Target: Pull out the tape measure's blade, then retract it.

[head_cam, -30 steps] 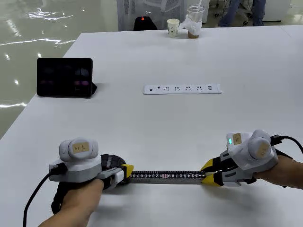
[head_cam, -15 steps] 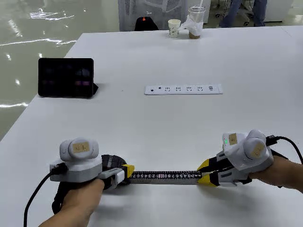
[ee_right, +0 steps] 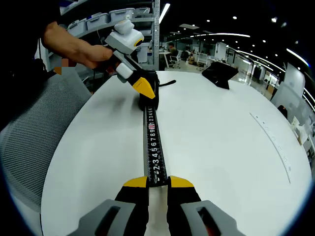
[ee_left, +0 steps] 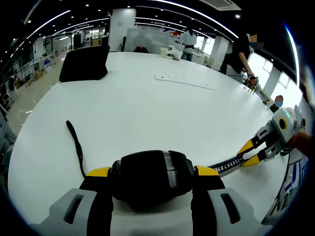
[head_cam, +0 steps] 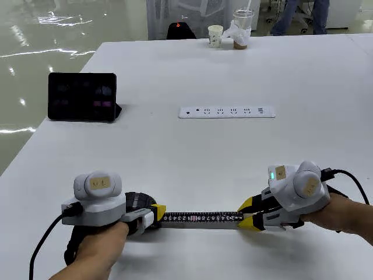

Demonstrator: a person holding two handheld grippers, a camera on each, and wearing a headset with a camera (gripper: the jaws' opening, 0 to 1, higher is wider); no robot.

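— Where do we have the tape measure [head_cam: 135,203]?

— At the lower left of the head view, on the white table [head_cam: 175,157]. Its black case [ee_left: 150,174] sits between the yellow-tipped jaws of our left gripper [head_cam: 155,211], which are clamped on it from both sides. In the left gripper view we see the case wedged between those jaws at bottom centre.

— And the blade [head_cam: 201,218]?

— It is drawn out flat along the tabletop and runs rightward across the bottom of the head view, numbers up. Our right gripper [head_cam: 247,213] has its jaws pinched together on the blade's free end, lower right of centre. In the right gripper view the blade runs straight up from between the yellow tips to the case near upper centre.

— Anything loose near the case?

— A black strap [ee_left: 75,143] lies on the table at the left of the left gripper view, trailing up and away from the case.

— What else do we see on the table?

— A dark tablet [head_cam: 81,96] is propped up at the left of the head view, with a white power strip [head_cam: 226,111] just above centre. A paper cup [head_cam: 215,35] and a clear cup [head_cam: 240,23] stand at the top edge, well apart from our work.
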